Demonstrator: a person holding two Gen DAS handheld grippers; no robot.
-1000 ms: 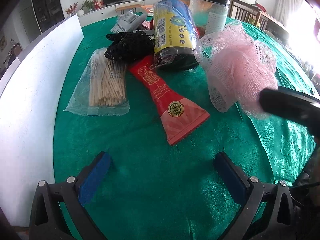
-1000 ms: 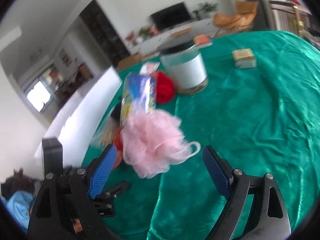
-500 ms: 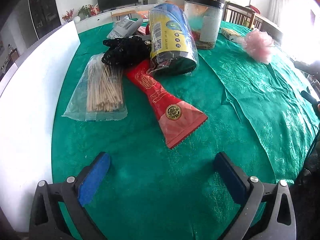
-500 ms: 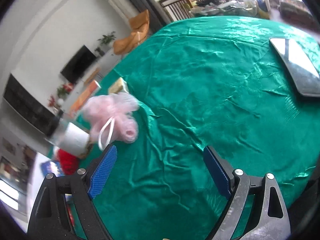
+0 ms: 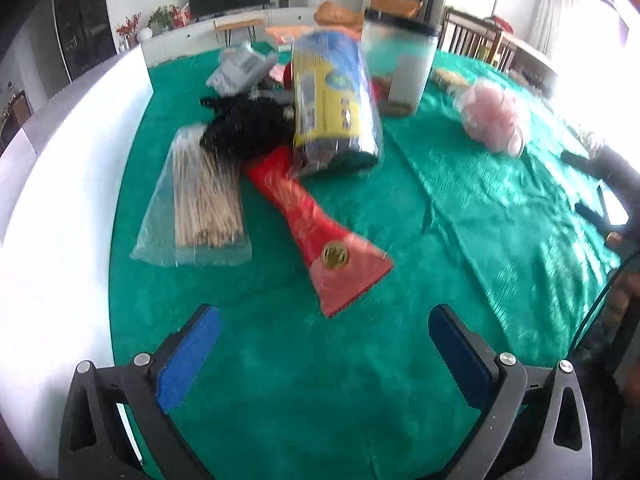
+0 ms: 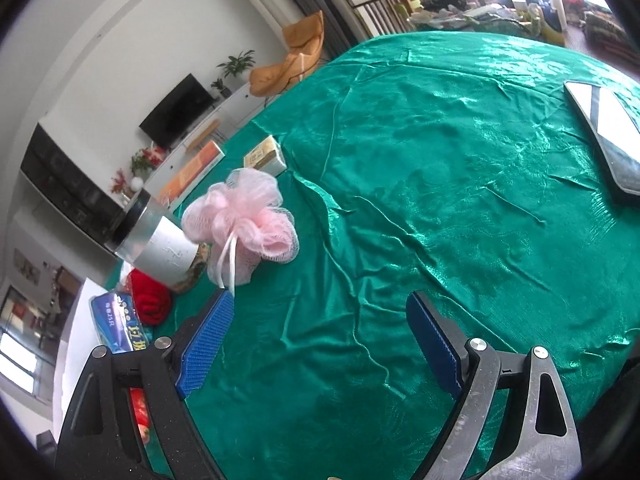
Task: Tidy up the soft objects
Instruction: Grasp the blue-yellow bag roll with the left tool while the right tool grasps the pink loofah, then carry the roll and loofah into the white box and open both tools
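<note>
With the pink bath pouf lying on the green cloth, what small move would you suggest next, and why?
Probably advance the open left gripper toward the black knitted item: the pink pouf lies free by the jar, and the right gripper is open and holds nothing.

Green cloth (image 5: 304, 380) covers the surface, wrinkled across the right wrist view. On it lies a clear bag of wooden sticks (image 5: 204, 204), beside a red packet (image 5: 316, 232) that runs under a yellow-and-blue wrapped roll (image 5: 332, 100). A clear jar (image 5: 400, 64) with a black lid stands behind. A phone (image 6: 604, 136) lies well apart, near the cloth's edge.
</note>
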